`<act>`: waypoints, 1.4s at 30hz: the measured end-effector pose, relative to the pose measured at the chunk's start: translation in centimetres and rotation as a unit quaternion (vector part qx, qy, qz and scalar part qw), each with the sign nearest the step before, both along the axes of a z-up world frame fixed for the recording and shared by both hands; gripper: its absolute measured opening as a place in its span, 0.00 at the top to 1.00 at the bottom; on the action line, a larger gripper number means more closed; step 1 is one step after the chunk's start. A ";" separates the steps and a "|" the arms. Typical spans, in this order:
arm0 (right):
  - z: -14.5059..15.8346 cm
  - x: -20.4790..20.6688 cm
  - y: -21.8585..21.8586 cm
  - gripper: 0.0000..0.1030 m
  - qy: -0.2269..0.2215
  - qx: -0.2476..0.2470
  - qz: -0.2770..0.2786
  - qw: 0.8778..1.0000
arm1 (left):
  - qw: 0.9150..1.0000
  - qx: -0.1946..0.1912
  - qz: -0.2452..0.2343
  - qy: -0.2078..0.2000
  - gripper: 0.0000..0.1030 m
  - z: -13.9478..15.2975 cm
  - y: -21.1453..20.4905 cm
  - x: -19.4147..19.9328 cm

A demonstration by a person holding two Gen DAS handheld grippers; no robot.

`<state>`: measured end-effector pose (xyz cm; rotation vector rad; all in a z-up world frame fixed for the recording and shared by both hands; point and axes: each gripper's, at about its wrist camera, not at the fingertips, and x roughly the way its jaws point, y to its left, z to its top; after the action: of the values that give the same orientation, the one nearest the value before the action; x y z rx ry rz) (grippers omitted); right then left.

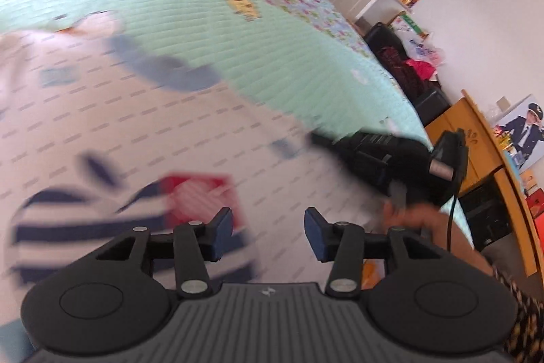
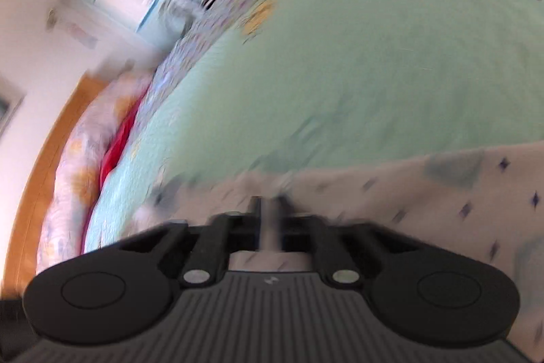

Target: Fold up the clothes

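Black plastic fingers of the right hand-held gripper (image 2: pixel 270 206) are pinched together on an edge of the pale patterned garment (image 2: pixel 425 193), a thin fold of cloth showing between them. The left hand-held gripper (image 1: pixel 268 227) stands with its jaws well apart and nothing between them, hovering just above the same garment (image 1: pixel 136 131), near its navy-striped part (image 1: pixel 85 227) and a red patch (image 1: pixel 200 196). The cloth lies spread on the mint-green quilted bed (image 1: pixel 255 50), a blue collar-like band (image 1: pixel 163 67) toward the far side. Both views are smeared, so I judge a fold is under way, the right side carrying an edge. The next move probably calls for keeping that edge taut and level; where it should land, I cannot tell.
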<state>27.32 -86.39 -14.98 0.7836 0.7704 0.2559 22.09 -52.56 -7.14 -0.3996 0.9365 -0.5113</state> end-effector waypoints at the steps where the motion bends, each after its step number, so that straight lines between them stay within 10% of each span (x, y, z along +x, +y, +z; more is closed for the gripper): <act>1: 0.1 -0.2 -0.2 1.00 -0.007 -0.003 -0.019 1.000 | 1.000 -0.005 0.007 0.007 0.51 -0.2 1.6 -0.5; 7: 0.4 -0.6 0.3 0.83 -0.014 -0.038 -0.075 0.996 | 0.998 -0.041 0.047 0.023 0.50 -0.8 9.8 -3.5; 11: 0.5 -0.5 1.9 1.00 0.013 -0.106 -0.129 0.986 | 0.996 -0.048 0.074 0.004 0.50 0.1 15.5 -5.1; 17: 3.3 -2.7 14.5 0.66 -0.028 -0.085 -0.081 0.993 | 0.985 -0.023 0.170 -0.007 0.48 1.3 26.4 -8.2; 25: 3.7 -4.2 31.3 0.56 -0.028 -0.026 0.081 0.996 | 0.932 0.000 0.363 0.025 0.47 -0.1 39.4 -9.1; 30: 2.4 -5.2 34.0 0.54 0.005 0.015 0.087 0.996 | 0.895 -0.099 0.430 0.061 0.45 -2.5 43.9 -8.6; 38: 0.4 -8.5 37.2 0.53 0.029 0.034 0.078 0.996 | 0.890 -0.155 0.425 0.054 0.36 -3.6 43.7 -6.7; 40: 0.4 -8.0 37.5 0.52 0.022 0.027 0.085 0.996 | 0.896 -0.154 0.413 0.058 0.44 -3.7 43.7 -5.5; 42: 0.5 -7.8 37.8 0.51 0.016 0.020 0.091 0.995 | 0.901 -0.149 0.401 0.068 0.89 -3.8 43.7 -4.5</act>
<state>19.50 -48.59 -14.52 0.7581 0.8705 0.4250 17.60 -8.84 -10.98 -1.0521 0.7398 0.1428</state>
